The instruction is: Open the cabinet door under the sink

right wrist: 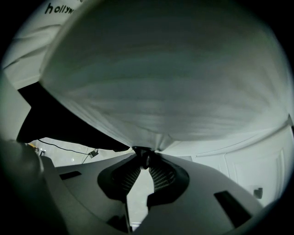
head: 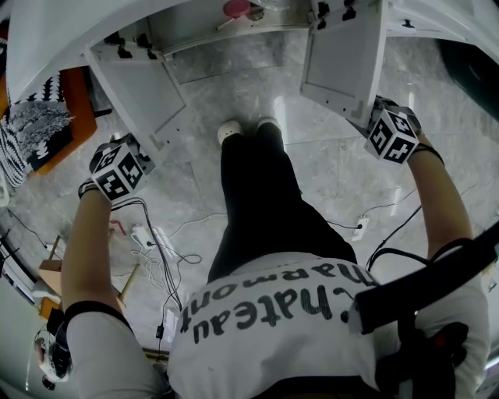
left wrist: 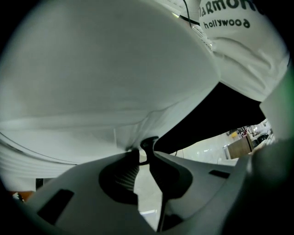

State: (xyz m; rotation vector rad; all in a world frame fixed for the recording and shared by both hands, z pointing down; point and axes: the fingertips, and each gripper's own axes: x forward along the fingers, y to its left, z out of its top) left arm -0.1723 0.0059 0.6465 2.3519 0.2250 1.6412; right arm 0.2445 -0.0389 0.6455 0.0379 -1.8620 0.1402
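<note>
Jaws clamp door handles [left wrist: 148, 143]; pink thing [head: 236, 8] in cabinet [head: 199, 25]

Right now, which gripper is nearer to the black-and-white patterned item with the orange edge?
Left. The left gripper, clamped on the left door's handle, sits close to the patterned item. The right gripper holds the right door's handle, beyond the person's legs.

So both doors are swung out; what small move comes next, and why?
Probably release: open the jaws and draw back. The left door and right door stand wide open, while the left gripper is shut on the left handle and the right gripper on the right handle, so little seems left to pull.
</note>
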